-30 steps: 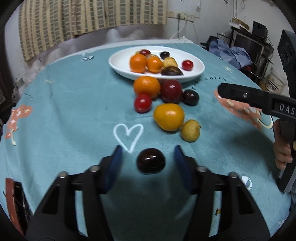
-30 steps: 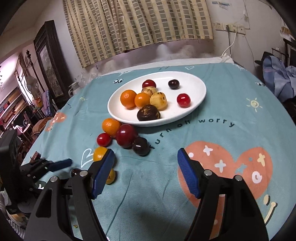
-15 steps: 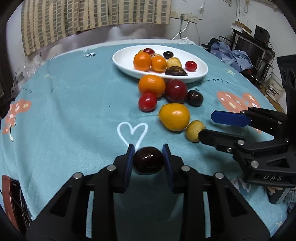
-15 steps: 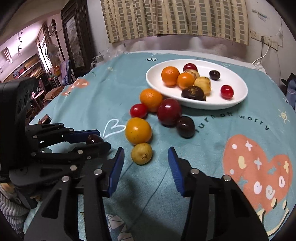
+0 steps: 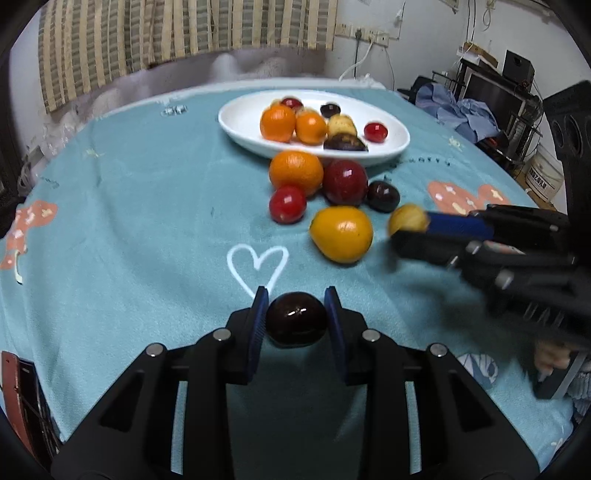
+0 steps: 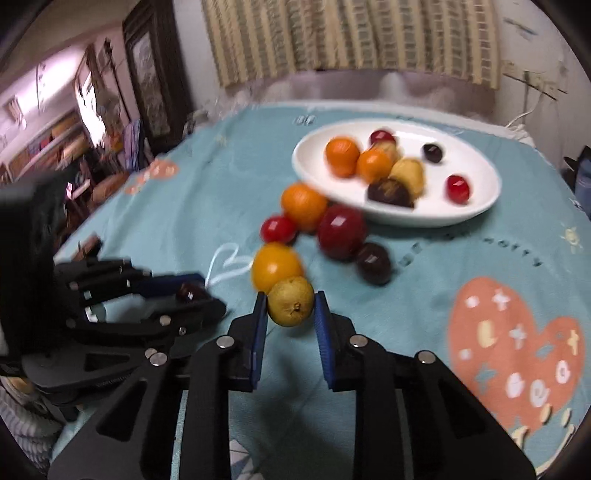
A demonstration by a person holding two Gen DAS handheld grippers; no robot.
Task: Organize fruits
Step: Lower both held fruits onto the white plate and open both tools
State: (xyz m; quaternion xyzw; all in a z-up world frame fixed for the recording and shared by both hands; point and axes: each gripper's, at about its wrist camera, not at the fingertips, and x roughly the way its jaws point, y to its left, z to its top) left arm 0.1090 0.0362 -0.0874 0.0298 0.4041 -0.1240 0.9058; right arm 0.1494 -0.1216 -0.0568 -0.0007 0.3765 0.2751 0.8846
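My left gripper [image 5: 295, 314] is shut on a dark plum [image 5: 296, 323] just above the teal cloth; it also shows in the right wrist view [image 6: 192, 292]. My right gripper [image 6: 290, 314] is shut on a small yellow pear [image 6: 291, 301], seen in the left wrist view [image 5: 408, 220] at the tip of its blue pads. A white oval plate [image 5: 243, 123] at the back holds oranges, cherries and other small fruit. In front of it lie an orange [image 5: 295, 172], a red plum [image 5: 345, 182], a dark cherry [image 5: 383, 195], a red cherry tomato [image 5: 287, 204] and a yellow-orange fruit [image 5: 341, 233].
The round table has a teal cloth [image 5: 129, 221] with a white heart outline [image 5: 257, 264] and pink heart prints [image 6: 517, 347]. A striped curtain [image 5: 166, 33] hangs behind. Furniture and clothes stand at the right beyond the table edge.
My right gripper has closed on the yellow pear and lifted it off the cloth. My left gripper stays shut on the dark plum and has risen slightly.
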